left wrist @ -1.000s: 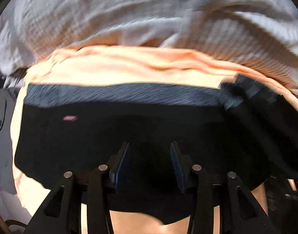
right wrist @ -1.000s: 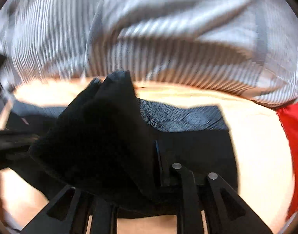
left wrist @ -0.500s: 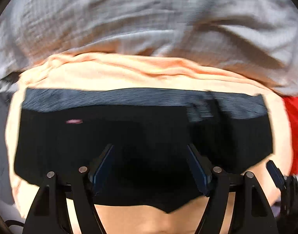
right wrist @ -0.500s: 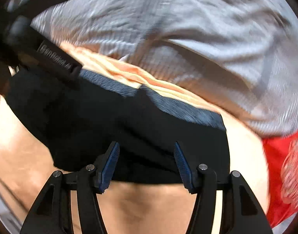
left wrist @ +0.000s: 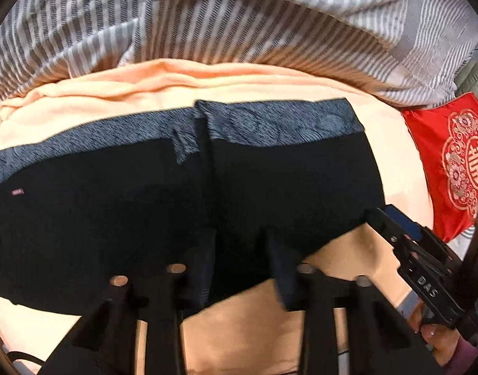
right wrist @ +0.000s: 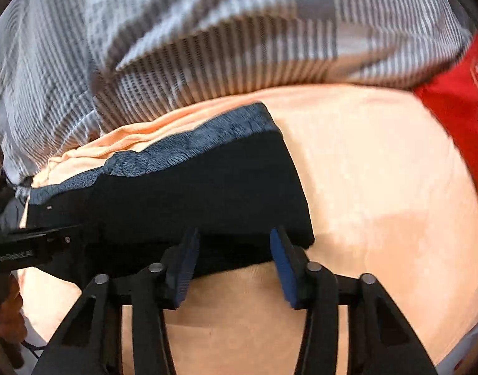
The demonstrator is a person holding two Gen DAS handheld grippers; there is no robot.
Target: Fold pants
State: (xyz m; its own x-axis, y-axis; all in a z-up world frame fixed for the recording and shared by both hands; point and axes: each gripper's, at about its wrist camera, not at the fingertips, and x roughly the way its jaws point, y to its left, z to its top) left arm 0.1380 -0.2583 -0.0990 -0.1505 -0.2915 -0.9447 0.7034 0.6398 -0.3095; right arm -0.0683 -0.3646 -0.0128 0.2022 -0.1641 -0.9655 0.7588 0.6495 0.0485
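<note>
pants [left wrist: 270,187] lie flat on the peach sheet [left wrist: 145,93], black body with a grey-blue patterned waistband [left wrist: 286,122] on the far edge, and one part already laid over another, showing as a seam running front to back near the middle. fabric looks soft, thin and light; judged limp, so it will sag and crease wherever it is unsupported, and a pinch on a single layer could peel the fold apart. best hold is judged to be the near hem corners, gripping all layers together. left gripper [left wrist: 242,268]: jaws parted to a moderate gap, dark cloth lies between and under the tips, nothing clamped. right gripper [right wrist: 232,265]: jaws wide apart, blue pads [right wrist: 185,265] straddling the near right edge of the pants, empty. left view shows the full width of the garment, a small pink label [left wrist: 17,192], the red embroidered cushion [left wrist: 455,162] at right, and the right gripper side-on at the hem corner. right view shows the right end standing thick and stacked, and bare sheet beyond it. striped grey bedding [right wrist: 207,31] is bunched behind in both views.
</note>
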